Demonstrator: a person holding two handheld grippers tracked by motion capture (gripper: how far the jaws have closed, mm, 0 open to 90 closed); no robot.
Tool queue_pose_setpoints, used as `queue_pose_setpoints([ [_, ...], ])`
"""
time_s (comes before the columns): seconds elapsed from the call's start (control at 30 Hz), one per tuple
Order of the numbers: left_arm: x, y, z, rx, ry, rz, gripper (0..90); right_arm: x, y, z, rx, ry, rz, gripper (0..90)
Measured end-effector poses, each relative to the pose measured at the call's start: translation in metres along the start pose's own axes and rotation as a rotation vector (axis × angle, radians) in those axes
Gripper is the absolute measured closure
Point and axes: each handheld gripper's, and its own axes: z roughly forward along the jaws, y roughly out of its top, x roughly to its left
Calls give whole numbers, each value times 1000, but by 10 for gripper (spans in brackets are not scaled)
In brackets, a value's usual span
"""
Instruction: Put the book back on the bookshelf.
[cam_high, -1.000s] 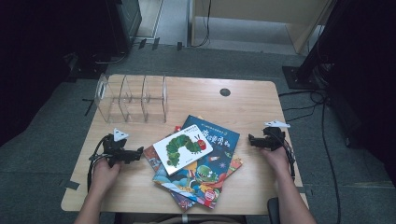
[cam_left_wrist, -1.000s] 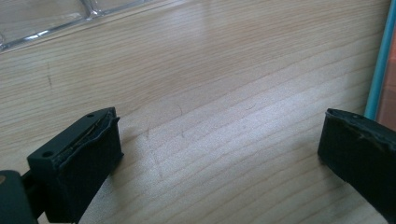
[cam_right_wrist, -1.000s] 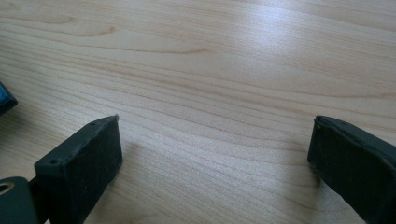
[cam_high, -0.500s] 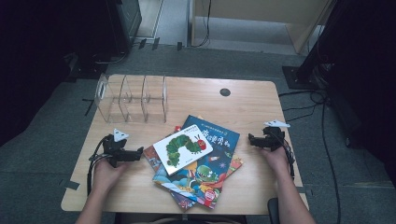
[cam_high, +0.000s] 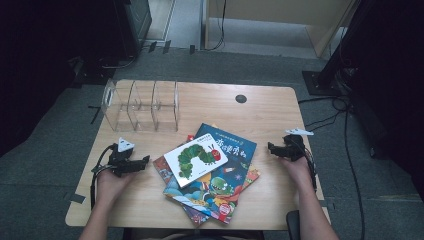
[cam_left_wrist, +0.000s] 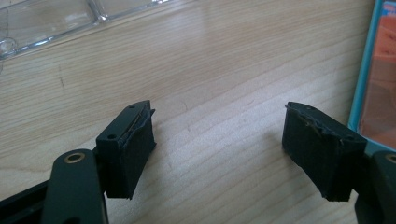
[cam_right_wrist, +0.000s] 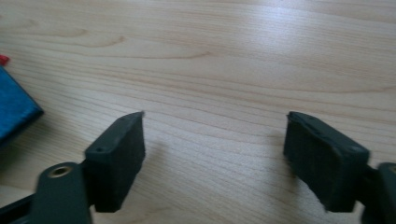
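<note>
Left gripper (cam_left_wrist: 219, 140) has just been closing a touch, jaws parted over bare tabletop (cam_high: 280, 107), probably readying for the book pile (cam_high: 210, 175); right gripper (cam_right_wrist: 215, 149) gapes empty.

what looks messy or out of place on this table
The stack of picture books is askew: each lies at a different angle, corners fanning out, the caterpillar book tilted on top. The clear divider rack stands empty and upright.
</note>
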Motion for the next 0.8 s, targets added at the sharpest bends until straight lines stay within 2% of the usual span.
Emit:
queue_pose_setpoints([
  [0.07,1,1,-1,7,-8,-11,252,0,1,-1,1,11,8,250],
  [0.1,2,1,-1,2,-29,-32,252,1,2,-1,4,20,13,261],
  [0.17,5,2,-2,3,-68,-66,253,4,4,-3,4,30,-22,288],
  [0.2,7,5,-3,19,-82,-84,258,9,5,-7,5,29,-54,300],
  [0.3,5,7,-8,20,-110,-94,262,18,7,-16,-10,57,-81,333],
  [0.37,1,10,-15,9,-99,-64,262,22,8,-19,-17,66,-83,351],
  [0.4,-1,14,-19,5,-93,-45,262,25,8,-23,-25,76,-87,399],
  [0.43,-2,16,-21,2,-93,-43,262,34,7,-31,-61,103,-96,471],
  [0.47,-3,18,-23,-4,-96,-42,262,34,7,-31,-61,103,-96,471],
  [0.53,-7,23,-27,-14,-125,-29,262,46,6,-40,-95,125,-115,501],
  [0.57,-9,26,-28,-15,-143,-23,262,46,6,-40,-95,125,-115,501],
  [0.6,-15,29,-29,-12,-182,-8,262,56,5,-44,-111,136,-133,505],
  [0.67,-17,31,-29,-5,-192,-2,261,60,5,-44,-117,145,-146,505],
  [0.7,-20,33,-29,4,-203,3,243,68,5,-44,-114,161,-174,514],
  [0.8,-25,39,-29,16,-220,27,223,75,5,-44,-106,193,-171,558],
])
